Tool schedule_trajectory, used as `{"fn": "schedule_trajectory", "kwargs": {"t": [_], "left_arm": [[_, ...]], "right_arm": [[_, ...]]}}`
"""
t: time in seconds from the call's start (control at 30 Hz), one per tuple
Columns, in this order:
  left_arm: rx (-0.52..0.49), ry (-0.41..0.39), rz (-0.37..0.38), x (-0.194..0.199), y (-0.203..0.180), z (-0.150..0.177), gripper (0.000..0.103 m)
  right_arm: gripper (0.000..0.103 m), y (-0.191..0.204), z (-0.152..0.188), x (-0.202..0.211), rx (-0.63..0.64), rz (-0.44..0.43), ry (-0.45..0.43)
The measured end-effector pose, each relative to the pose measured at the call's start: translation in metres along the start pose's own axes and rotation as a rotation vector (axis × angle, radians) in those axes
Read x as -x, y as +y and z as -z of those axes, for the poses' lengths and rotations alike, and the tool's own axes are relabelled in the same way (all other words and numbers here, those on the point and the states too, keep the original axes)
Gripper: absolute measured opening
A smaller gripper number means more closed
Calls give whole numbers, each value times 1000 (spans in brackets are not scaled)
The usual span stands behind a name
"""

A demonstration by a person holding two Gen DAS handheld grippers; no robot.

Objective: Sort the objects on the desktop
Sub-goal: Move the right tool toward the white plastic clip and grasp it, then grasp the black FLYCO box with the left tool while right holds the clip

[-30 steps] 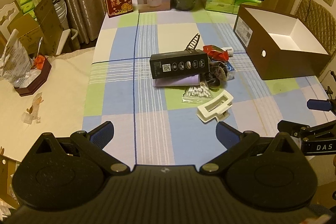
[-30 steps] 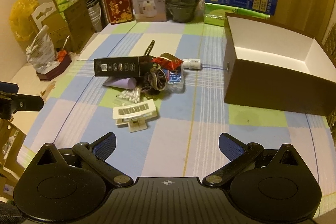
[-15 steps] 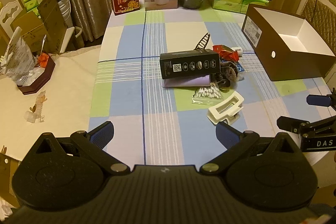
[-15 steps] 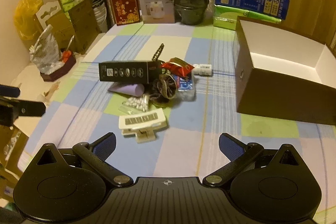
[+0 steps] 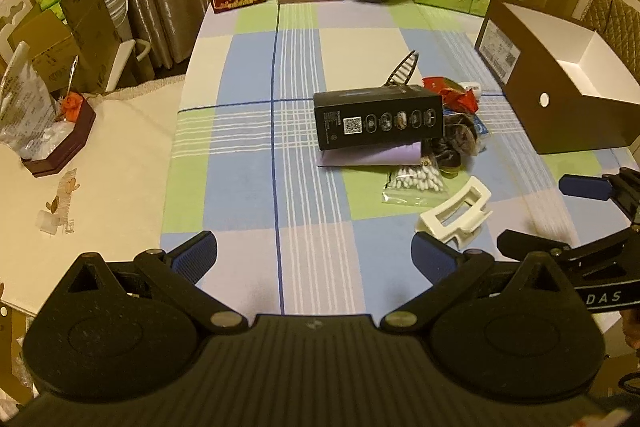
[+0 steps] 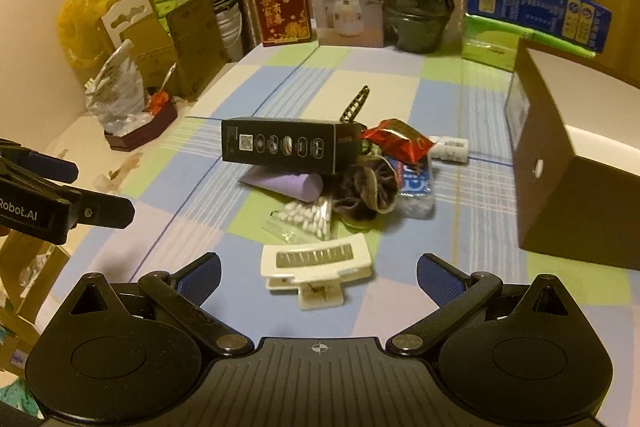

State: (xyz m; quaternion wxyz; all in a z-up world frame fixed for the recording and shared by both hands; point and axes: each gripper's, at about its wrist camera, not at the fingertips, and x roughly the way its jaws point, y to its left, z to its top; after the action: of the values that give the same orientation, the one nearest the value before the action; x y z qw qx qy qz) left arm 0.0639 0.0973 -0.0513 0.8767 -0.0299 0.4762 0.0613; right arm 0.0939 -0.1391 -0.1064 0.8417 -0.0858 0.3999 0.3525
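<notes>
R wrist view, right tongs wide open, empty, above hair clip

left claw: black, blue pads, silver screws | right claw: same, crosshair mark

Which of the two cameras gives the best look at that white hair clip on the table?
The right wrist view: the white hair clip lies close and central, teeth and hinge visible, directly ahead of the open right tongs. In the left wrist view it sits off to the right, angled.
</notes>
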Motion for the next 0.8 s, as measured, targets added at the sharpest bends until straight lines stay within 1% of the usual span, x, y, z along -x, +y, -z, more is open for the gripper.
{"fn": "schedule_trajectory", "kwargs": {"t": [0.17,0.3,0.5,0.8], "left_arm": [[-1,6,5,-14,4,-5,102],[5,12,-4,-28,9,-11,102],[5,26,-10,-44,13,-15,102],[-13,46,-30,-62,14,-16,102]], "right_arm": [[101,1,1,-21,34,-3,10],[101,-1,3,-36,58,-14,18],[101,-2,10,-62,88,-4,63],[101,-5,14,-83,107,7,79]]}}
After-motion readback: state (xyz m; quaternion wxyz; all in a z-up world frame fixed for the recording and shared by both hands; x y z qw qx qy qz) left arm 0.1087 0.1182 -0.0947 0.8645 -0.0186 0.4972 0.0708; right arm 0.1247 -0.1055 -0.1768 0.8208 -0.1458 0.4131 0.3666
